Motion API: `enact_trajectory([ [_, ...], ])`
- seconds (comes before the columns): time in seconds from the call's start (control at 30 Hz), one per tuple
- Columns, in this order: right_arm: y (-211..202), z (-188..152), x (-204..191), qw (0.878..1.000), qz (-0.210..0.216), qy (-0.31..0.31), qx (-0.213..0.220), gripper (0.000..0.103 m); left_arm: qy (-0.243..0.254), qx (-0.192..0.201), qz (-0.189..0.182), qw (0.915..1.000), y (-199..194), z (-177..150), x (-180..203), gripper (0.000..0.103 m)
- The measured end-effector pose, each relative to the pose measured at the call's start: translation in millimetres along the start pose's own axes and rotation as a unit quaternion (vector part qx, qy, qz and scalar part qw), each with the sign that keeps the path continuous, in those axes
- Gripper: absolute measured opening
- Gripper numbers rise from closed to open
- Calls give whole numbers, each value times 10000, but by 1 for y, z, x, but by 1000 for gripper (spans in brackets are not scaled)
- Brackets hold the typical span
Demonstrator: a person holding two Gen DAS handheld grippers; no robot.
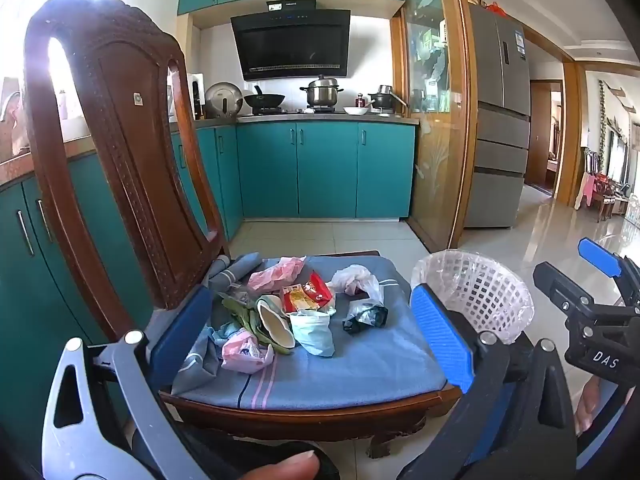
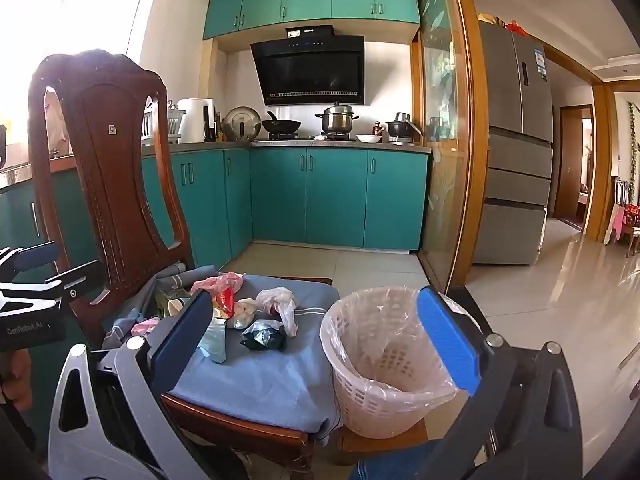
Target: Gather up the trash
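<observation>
A heap of trash lies on the blue cloth (image 1: 340,372) over a wooden chair's seat: a pink bag (image 1: 276,276), a red snack wrapper (image 1: 306,294), a white plastic bag (image 1: 356,280), a dark crumpled wrapper (image 1: 366,316), a pale blue wad (image 1: 314,330) and a pink wrapper (image 1: 244,352). A white mesh basket (image 1: 476,284) with a clear liner stands to the right of the seat. My left gripper (image 1: 312,332) hovers open before the heap, holding nothing. My right gripper (image 2: 316,336) is open too, between the seat and the basket (image 2: 360,404).
The chair's tall carved back (image 1: 120,140) rises at the left. Teal kitchen cabinets (image 1: 324,172) and a stove with pots stand behind. A glass door panel (image 1: 432,120) and a grey fridge (image 1: 500,120) are on the right, with shiny tiled floor (image 2: 560,312) beyond.
</observation>
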State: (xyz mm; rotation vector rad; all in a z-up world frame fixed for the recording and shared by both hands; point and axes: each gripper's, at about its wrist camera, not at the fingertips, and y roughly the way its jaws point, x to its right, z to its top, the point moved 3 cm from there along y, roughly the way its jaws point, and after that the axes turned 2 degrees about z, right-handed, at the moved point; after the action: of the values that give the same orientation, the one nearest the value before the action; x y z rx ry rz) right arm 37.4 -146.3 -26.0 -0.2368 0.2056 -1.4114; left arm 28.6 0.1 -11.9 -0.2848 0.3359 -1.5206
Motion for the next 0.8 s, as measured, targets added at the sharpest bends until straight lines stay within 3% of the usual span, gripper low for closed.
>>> enact_trajectory([
  [0.8,-10,5,-7,9998,-93,-146,50,100,-18,-20,-17,10000,3,-4,1,100],
])
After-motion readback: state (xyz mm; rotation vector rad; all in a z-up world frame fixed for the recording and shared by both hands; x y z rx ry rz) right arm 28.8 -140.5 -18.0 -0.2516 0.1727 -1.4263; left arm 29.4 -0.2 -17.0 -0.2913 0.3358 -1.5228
